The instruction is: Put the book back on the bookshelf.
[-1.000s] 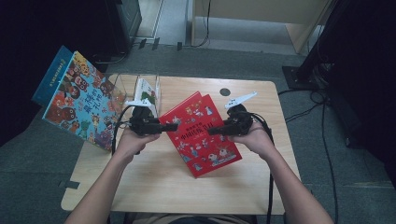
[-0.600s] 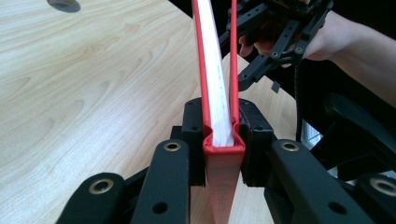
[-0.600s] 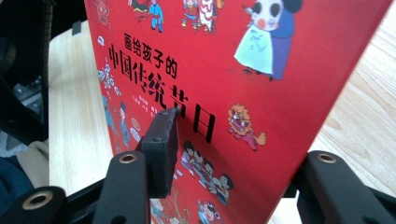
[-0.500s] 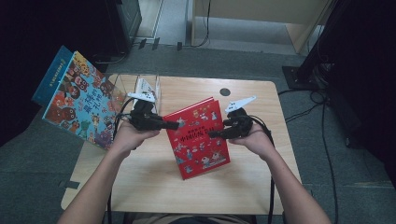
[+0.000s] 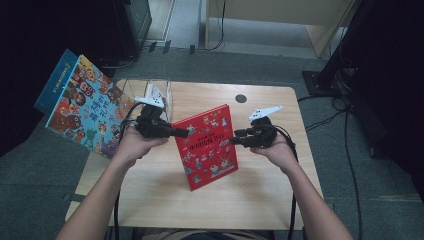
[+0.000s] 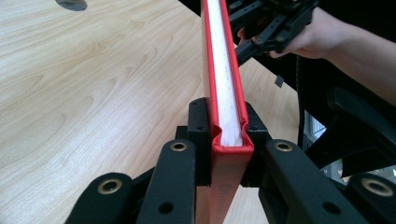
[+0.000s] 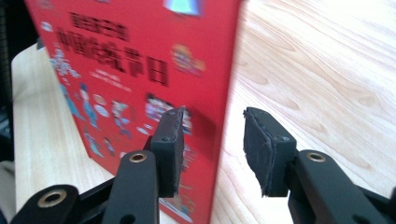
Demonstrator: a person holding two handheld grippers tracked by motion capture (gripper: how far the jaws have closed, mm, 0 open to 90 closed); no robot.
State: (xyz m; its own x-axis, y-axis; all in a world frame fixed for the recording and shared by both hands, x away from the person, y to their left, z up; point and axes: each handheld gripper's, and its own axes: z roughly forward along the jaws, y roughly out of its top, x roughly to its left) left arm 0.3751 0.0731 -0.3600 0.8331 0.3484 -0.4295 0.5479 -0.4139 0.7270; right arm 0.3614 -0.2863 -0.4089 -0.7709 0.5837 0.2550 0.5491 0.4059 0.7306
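Desk (image 5: 150, 200) of pale wood carries a red picture book (image 5: 207, 147) tilted up off its surface, standing between the person's two hands. Left gripper (image 5: 182, 133) pinches the book's spine edge hard, pads pressed on both covers. Right gripper (image 5: 234, 141) straddles the opposite edge, its jaws having just been closing, with the inner pad (image 7: 170, 140) at the front cover and the other clear of it.

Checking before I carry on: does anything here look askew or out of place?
Yes. The red book stands on edge, tilted, clamped at one side by the left gripper. The right gripper straddles its other edge, jaws apart. Big picture book overhangs the table.
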